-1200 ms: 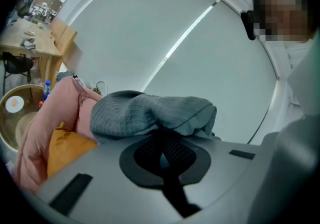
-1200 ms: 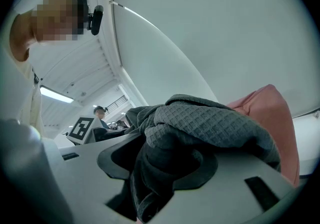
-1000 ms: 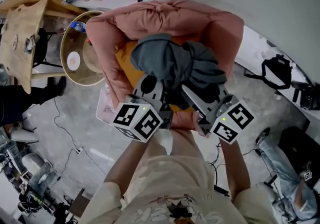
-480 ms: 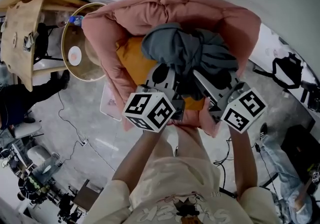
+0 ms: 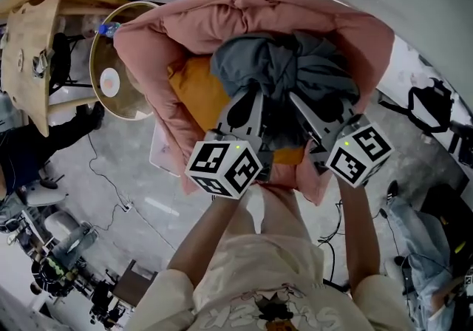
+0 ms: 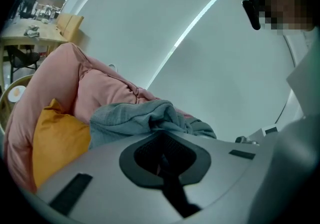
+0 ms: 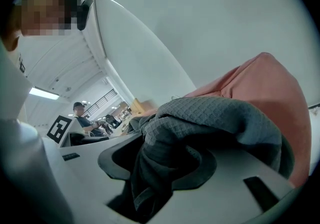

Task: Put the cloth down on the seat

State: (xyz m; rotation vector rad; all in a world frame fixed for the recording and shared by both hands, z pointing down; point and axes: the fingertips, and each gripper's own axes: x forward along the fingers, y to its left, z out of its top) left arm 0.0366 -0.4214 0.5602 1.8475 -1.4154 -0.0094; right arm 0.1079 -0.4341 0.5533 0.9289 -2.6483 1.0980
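Head view: a bunched grey cloth (image 5: 284, 71) sits over the orange cushion (image 5: 199, 97) in a pink seat (image 5: 244, 15), between 2 grippers. The right gripper (image 5: 304, 104) has just been closing its jaws, with a fold clamped between them. The left gripper (image 5: 250, 99) has its jaws together and seems to pinch the cloth's edge.

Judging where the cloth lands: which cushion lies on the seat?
The orange cushion, the only one lying flat, partly hidden by the grey cloth; the pink padding stands round it as back and arms.

Grey waffle-weave cloth (image 5: 281, 71), matt puffy pink fabric seat (image 5: 259, 15)
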